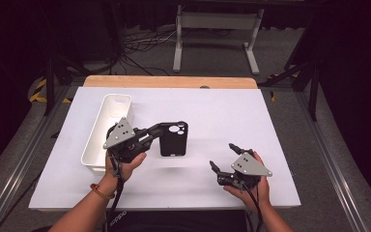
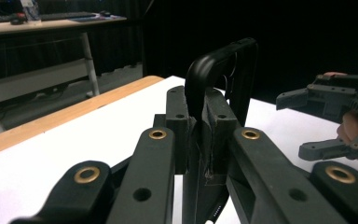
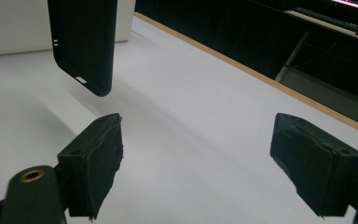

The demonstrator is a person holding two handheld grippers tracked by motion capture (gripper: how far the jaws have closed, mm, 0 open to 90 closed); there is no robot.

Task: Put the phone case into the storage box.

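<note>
One hand has the work: the left gripper [image 1: 150, 134], fingers [image 2: 214, 122] clamped on the phone case [image 1: 174, 139], holds it above mid-counter [image 1: 222, 116] beside the white bin [image 1: 107, 126], while the right gripper [image 1: 224, 156] waits nearby, fingers [image 3: 93, 158] wide apart and empty, so next likely comes setting the case in the bin.

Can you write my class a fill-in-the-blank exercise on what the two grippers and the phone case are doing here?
1. The left gripper is shut on the black ____.
2. The right gripper has its jaws ____, with nothing between them.
3. The white bin lies to the ____ of the phone case in the high view.
4. The phone case is held ____ the white table, not lying on it.

Missing words: phone case; open; left; above
</note>
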